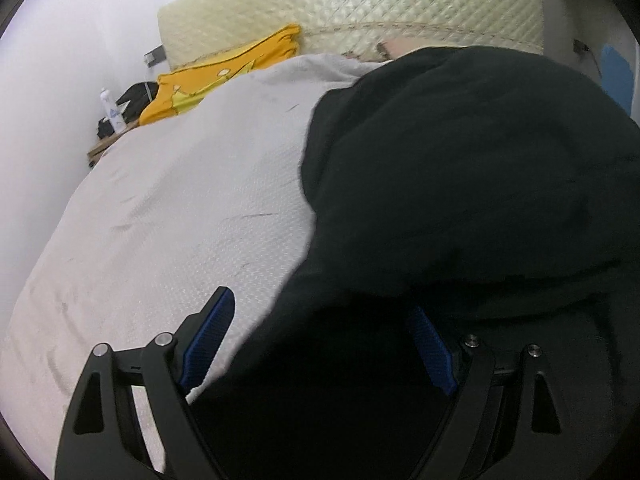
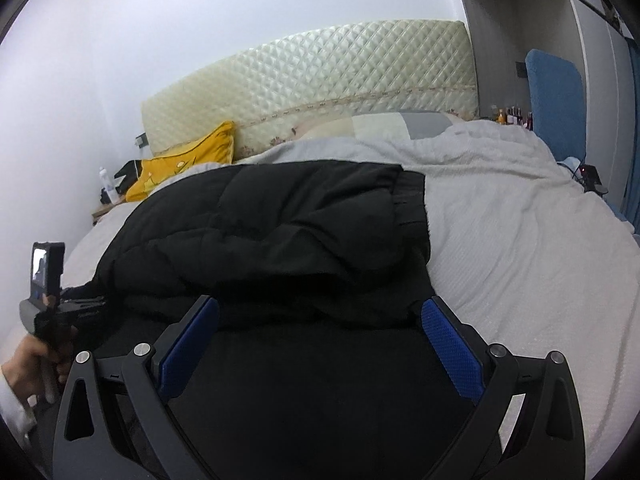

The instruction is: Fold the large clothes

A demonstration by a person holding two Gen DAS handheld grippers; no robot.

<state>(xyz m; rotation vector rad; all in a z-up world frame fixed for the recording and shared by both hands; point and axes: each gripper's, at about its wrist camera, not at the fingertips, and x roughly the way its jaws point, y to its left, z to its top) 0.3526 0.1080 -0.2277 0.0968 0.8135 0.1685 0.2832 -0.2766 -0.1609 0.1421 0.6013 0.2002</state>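
A black padded jacket [image 2: 280,232] lies folded over on the grey bedspread [image 2: 520,240]; it also fills the right of the left wrist view [image 1: 460,180]. My left gripper [image 1: 320,316] is open, its blue pads [image 1: 212,332] wide apart, with the jacket's near edge lying between them. My right gripper [image 2: 320,320] is open over the jacket's near part, blue pads [image 2: 452,344] apart and holding nothing. The left gripper also shows in the right wrist view [image 2: 52,304], held in a hand at the jacket's left edge.
A yellow pillow [image 2: 188,164] and a cream quilted headboard [image 2: 340,72] stand at the bed's far end. A bedside table with a bottle [image 1: 110,110] is at far left. A blue chair back [image 2: 556,100] stands at the right.
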